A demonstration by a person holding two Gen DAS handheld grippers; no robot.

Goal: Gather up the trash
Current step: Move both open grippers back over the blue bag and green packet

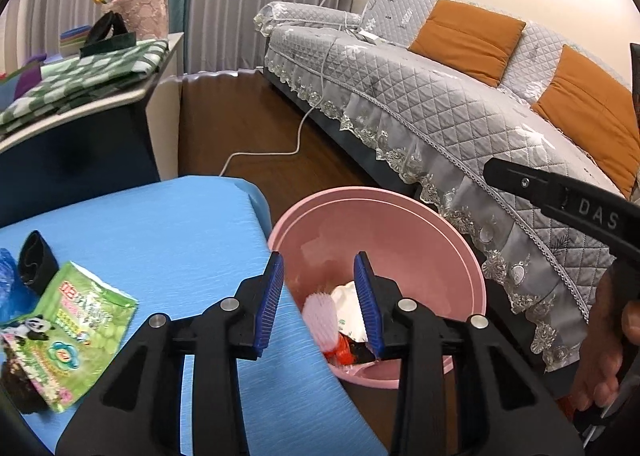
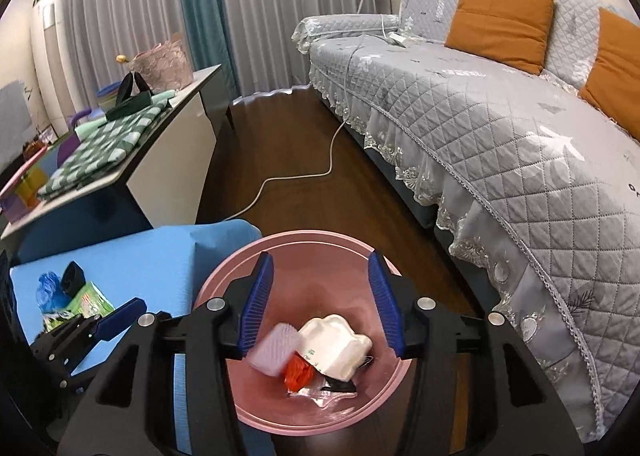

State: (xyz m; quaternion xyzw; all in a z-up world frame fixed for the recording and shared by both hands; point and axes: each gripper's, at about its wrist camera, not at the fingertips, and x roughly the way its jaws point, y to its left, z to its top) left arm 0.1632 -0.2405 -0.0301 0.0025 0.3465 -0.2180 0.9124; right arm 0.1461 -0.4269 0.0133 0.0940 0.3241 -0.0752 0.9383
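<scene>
Our left gripper [image 1: 319, 298] has matte black plastic arms with cut-out windows, round silver screws at the joints, and two ribbed blue pads [image 1: 269, 300] on its fingers. Our right gripper [image 2: 322, 302] is built the same: black frame, silver screws, blue ribbed pads [image 2: 256, 306]. Its black handle bears white letters "DAS", and bare skin of our right hand [image 1: 604, 352] wraps it.
</scene>
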